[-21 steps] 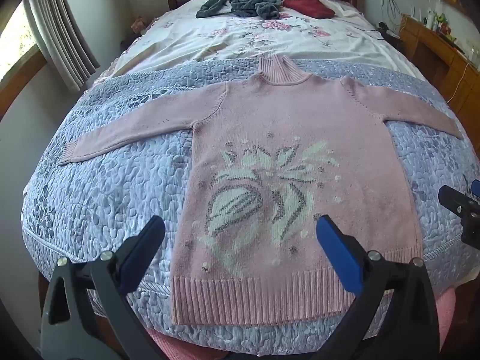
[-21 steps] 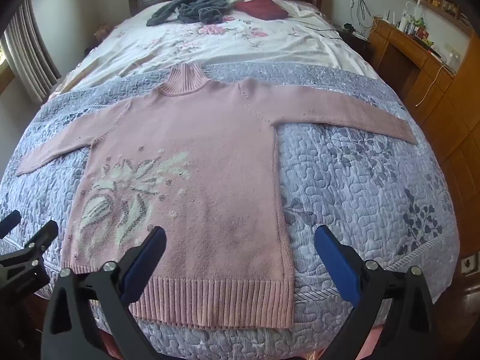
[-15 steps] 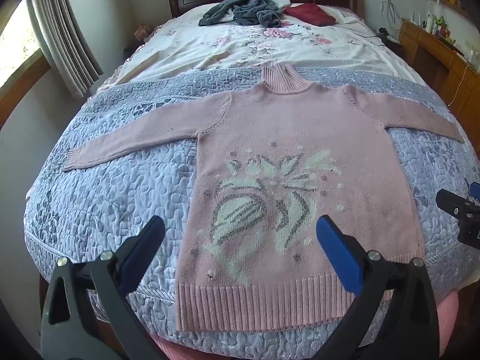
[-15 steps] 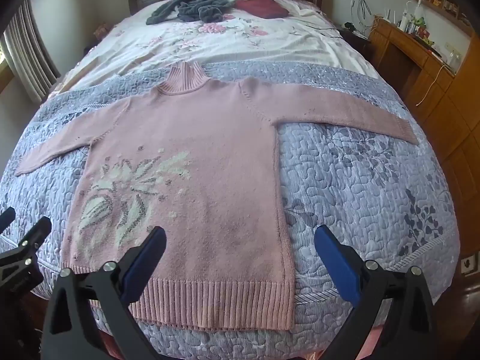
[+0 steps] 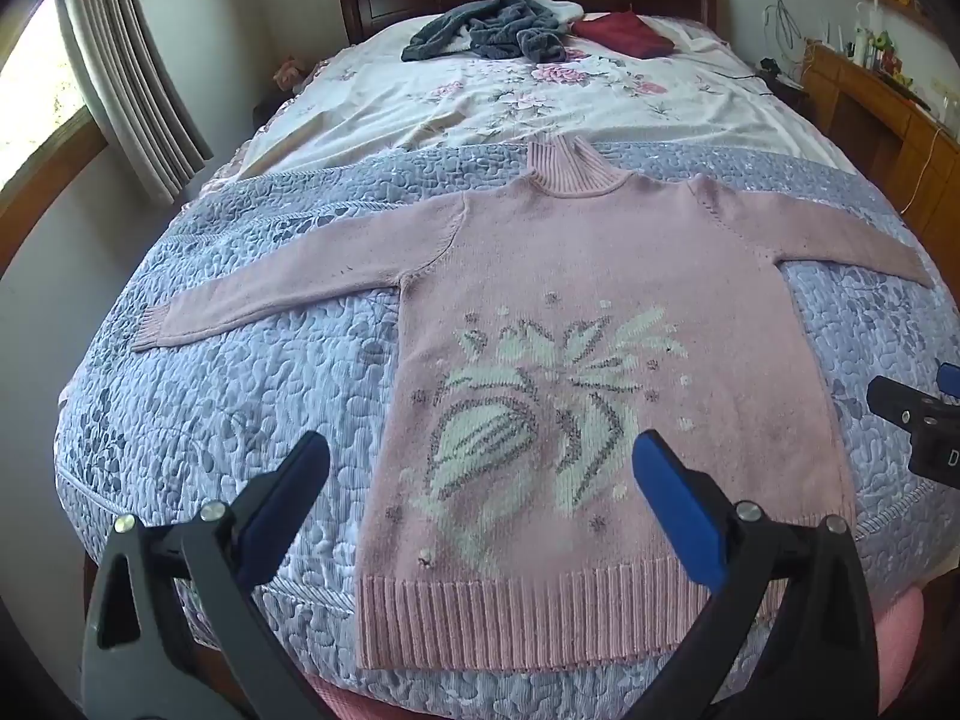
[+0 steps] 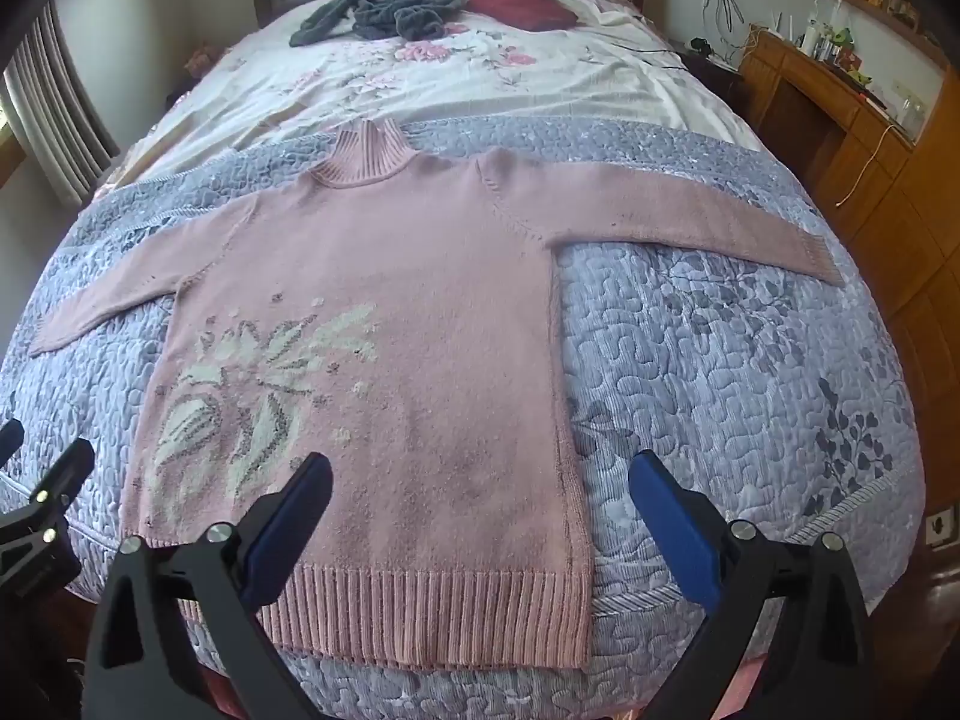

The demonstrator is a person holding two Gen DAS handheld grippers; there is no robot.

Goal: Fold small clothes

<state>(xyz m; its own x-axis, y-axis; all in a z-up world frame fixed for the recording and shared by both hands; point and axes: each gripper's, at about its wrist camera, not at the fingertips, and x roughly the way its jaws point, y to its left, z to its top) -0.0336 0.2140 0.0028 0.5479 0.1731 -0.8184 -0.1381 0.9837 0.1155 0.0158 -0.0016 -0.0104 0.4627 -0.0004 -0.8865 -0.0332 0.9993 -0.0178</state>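
Across the foot end of the bed (image 5: 198,396), on the grey-blue quilted cover, my pink turtleneck sweater (image 5: 600,276) lies flat & face up, white leaf pattern showing, both sleeves stretched out sideways, ribbed hem nearest me at the mattress edge. No fold in it yet, so by my reckoning the task is at the very start: sleeves to bring in, then body to double over — all of that left.

My left gripper (image 5: 480,480) hovers above the hem, left half of the sweater, fingers (image 5: 672,504) spread wide, nothing between them, touching no cloth. My right gripper (image 6: 480,480) hangs over the hem's right corner area, likewise splayed wide & empty; its right finger (image 6: 672,510) sits over bare quilt, left one over the knit. Each gripper shows at the edge of the other's view, so they're side by side, near but apart.

Further up: floral sheet (image 5: 510,102), a dark grey garment (image 5: 486,33) in a heap & a dark red folded item (image 5: 624,36) by the headboard. Wooden cabinet (image 6: 870,138) to the right w/ bottles etc.; curtain (image 5: 126,66) left.
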